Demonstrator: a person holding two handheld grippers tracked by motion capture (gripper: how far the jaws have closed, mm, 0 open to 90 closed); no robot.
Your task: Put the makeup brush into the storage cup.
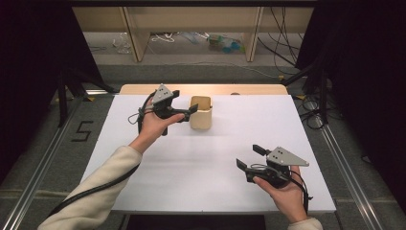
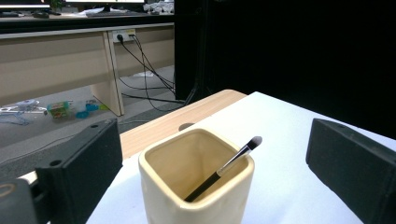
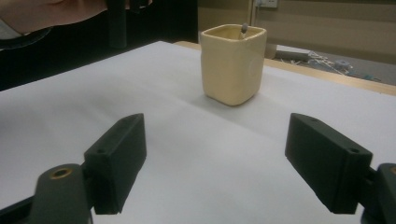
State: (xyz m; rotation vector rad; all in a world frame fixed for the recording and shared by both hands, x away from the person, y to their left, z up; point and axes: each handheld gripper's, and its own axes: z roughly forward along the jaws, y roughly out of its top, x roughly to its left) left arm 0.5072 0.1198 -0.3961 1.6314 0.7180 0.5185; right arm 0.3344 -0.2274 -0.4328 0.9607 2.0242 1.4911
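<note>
1. One white rectangular table top carries everything; a strip of pale wood shows along its far edge, and a dark metal rail runs along the floor on either side.
2. Two forearms come in from the near edge. Both wear cream sleeves, and each hand holds a black two-jaw gripper with a grey three-cornered plate on top.
3. Left gripper is held above the far half of the table, left of centre, and points rightward at the cup. Its jaws stand apart with nothing pressed between them. In the left gripper view the cup's upper part sits in the gap, and neither jaw touches it.
4. Right gripper is over the near right part of the table, close to the near edge, and points left and away from the person. Its jaws are spread wide and hold nothing. In the right gripper view bare white table lies between them, with the cup well beyond.
5. Cream-yellow square ceramic cup stands upright near the middle of the far edge, just in from the wooden strip.
6. Slim make-up brush with a black handle, silver ferrule and dark tip leans inside the cup. Its handle end is down in the cup and its tip pokes out above one corner of the rim.
</note>
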